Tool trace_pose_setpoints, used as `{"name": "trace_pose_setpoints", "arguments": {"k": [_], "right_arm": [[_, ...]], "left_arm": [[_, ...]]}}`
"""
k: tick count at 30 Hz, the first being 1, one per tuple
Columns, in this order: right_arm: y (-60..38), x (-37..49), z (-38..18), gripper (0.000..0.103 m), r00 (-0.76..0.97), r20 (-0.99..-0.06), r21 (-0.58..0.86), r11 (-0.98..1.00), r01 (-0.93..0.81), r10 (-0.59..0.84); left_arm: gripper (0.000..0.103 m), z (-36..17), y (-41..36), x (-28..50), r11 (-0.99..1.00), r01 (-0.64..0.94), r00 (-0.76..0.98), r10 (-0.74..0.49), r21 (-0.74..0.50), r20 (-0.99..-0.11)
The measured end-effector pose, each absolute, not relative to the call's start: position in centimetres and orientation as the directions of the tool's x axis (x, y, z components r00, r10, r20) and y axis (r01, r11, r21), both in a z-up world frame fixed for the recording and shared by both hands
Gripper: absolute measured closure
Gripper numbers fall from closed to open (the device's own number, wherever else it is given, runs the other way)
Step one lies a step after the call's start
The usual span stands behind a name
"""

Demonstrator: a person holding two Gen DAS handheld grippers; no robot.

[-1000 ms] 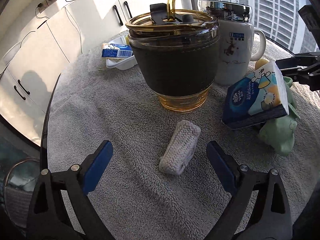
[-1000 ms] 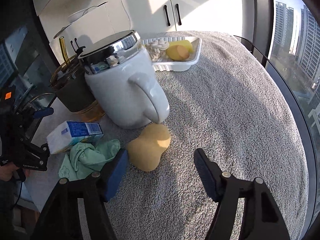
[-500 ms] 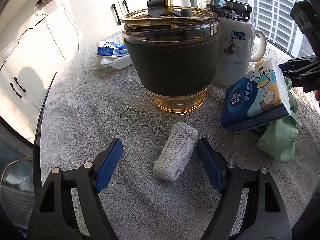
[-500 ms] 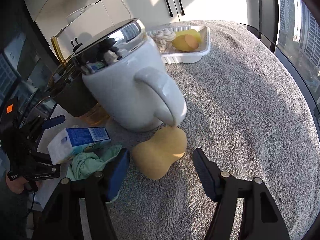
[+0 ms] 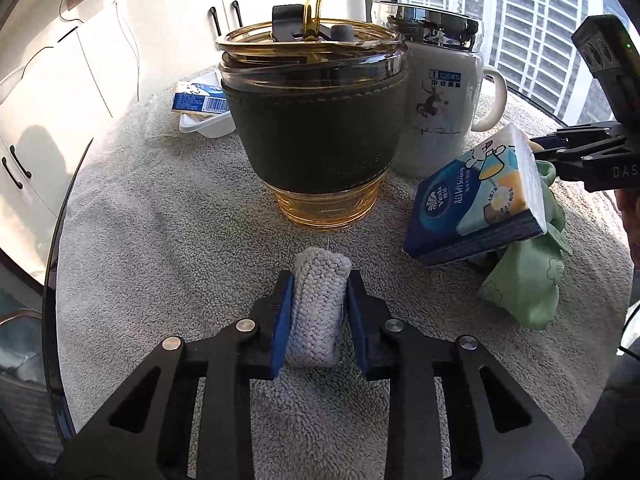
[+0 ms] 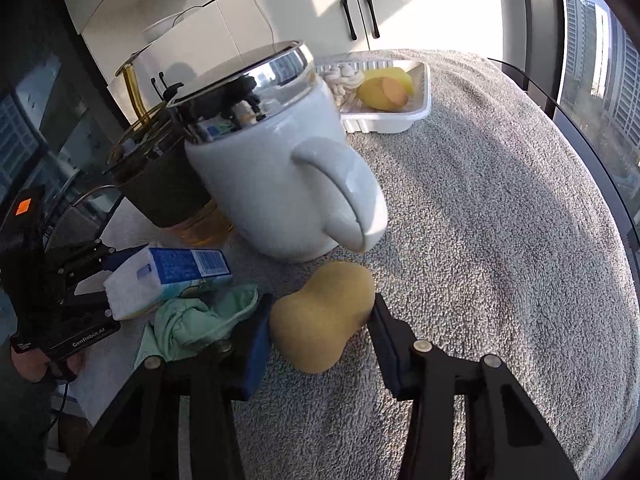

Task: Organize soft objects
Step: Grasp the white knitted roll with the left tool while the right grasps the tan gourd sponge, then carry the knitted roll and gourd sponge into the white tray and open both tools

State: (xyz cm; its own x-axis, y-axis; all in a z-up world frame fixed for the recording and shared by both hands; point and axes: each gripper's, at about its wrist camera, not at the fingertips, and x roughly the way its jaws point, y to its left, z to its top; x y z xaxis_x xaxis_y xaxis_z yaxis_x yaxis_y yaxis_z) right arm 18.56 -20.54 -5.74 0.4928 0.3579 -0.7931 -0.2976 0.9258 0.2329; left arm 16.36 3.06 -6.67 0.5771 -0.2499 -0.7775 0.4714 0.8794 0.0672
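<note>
Left tongs (image 5: 316, 312), wide apart a second ago, are now clamped on the grey knitted pad (image 5: 317, 304) lying on the towel-covered surface (image 5: 160, 220), while right tongs (image 6: 320, 332) are closing, both pads already touching the yellow sponge (image 6: 322, 316) beside the white mug (image 6: 280, 184); both grasps appear ready for lifting.

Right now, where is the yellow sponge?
In the right wrist view the yellow sponge lies low and central on the grey towel, between the closing right gripper, just before the white mug.
</note>
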Motion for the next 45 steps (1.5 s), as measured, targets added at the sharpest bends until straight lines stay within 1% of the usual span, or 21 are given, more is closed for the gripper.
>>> {"name": "trace_pose_setpoints", "arguments": {"k": [11,17,22,28,32,37,45], "right_arm": [[-21.6,16.6,-3.6,0.054,0.539,-0.773,0.195,0.934,-0.300,0.335],[-22.1,15.0,-3.2,0.054,0.542,-0.778,0.167,0.936,-0.309,0.317],[-22.9,13.5,-1.8,0.054,0.564,-0.768,0.136,0.938,-0.320,0.304],[-24.3,13.4,0.5,0.054,0.601,-0.751,0.090,0.944,-0.317,0.273],[-25.8,14.4,2.4,0.054,0.631,-0.736,0.047,0.948,-0.315,0.246],[-27.0,16.4,5.5,0.054,0.685,-0.703,-0.043,0.950,-0.310,0.192],[-26.4,20.3,8.7,0.054,0.725,-0.668,-0.127,0.933,-0.336,0.170]], "left_arm": [[0.079,-4.3,4.9,13.5,0.916,0.400,0.615,-0.250,0.022,-0.748],[0.079,-3.0,5.1,11.8,0.925,0.379,0.622,-0.272,-0.021,-0.734],[0.079,-1.1,5.8,10.8,0.928,0.368,0.642,-0.292,-0.049,-0.709],[0.079,1.7,7.1,11.6,0.932,0.355,0.676,-0.313,-0.077,-0.667],[0.079,3.9,7.9,12.2,0.934,0.352,0.708,-0.304,-0.055,-0.638],[0.079,7.0,9.1,14.6,0.942,0.334,0.744,-0.281,-0.026,-0.606],[0.079,9.4,9.2,19.0,0.936,0.352,0.751,-0.281,0.003,-0.598]]}}
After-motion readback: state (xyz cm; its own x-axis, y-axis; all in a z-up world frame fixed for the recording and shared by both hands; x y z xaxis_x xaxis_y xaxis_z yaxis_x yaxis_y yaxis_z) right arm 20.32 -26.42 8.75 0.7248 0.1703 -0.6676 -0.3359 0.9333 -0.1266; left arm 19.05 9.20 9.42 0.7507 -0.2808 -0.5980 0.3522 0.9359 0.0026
